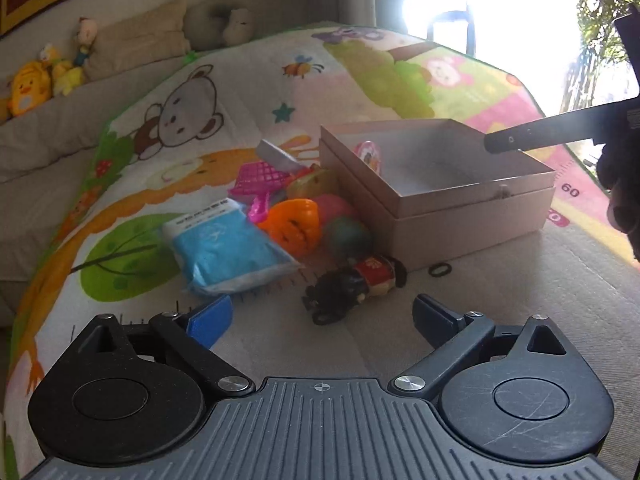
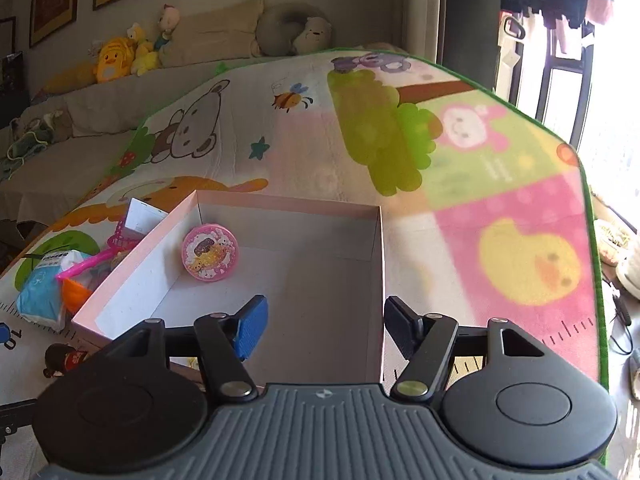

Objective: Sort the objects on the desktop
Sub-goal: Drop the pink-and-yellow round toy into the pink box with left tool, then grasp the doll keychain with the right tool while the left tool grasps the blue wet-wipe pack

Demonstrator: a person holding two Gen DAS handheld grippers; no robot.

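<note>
An open pink cardboard box (image 1: 472, 196) (image 2: 132, 256) sits on a cartoon play mat. A round pink tin (image 2: 210, 253) (image 1: 369, 153) leans inside it at the left wall. Left of the box lies a pile: a blue packet (image 1: 224, 252), an orange toy (image 1: 294, 226), a pink basket (image 1: 260, 176) and a black-and-red doll (image 1: 356, 284) (image 2: 62, 358). My left gripper (image 1: 322, 320) is open and empty, just short of the doll. My right gripper (image 2: 324, 326) is open and empty above the box's near end.
A black hair tie (image 1: 440, 269) lies on the mat beside the box. A grey sofa with plush toys (image 2: 120, 58) and cushions runs behind the mat. A bright window is at the right. The other gripper's arm (image 1: 560, 134) reaches over the box.
</note>
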